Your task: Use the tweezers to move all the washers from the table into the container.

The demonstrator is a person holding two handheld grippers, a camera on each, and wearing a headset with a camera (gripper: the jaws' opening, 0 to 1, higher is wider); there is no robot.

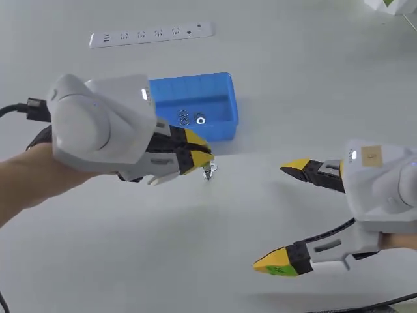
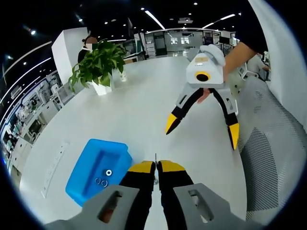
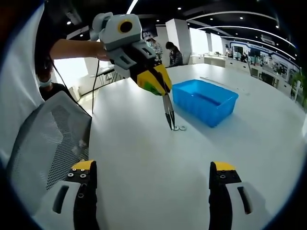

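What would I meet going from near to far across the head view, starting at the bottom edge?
From the bottom: right claw → tweezers → blue container → power strip. The left claw, shut on the tweezers, overlaps the container, so it is left out.

Even overhead light falls bright on the white table (image 1: 293, 78) as I watch the head view: no hard glare, only faint soft shadows beside the blue container (image 1: 225, 130) and beneath the right gripper (image 1: 270, 216). In both gripper views, strip lights (image 2: 154, 19) burn in a dark ceiling (image 2: 96, 14), the fisheye curves the edges, and the far background goes soft.
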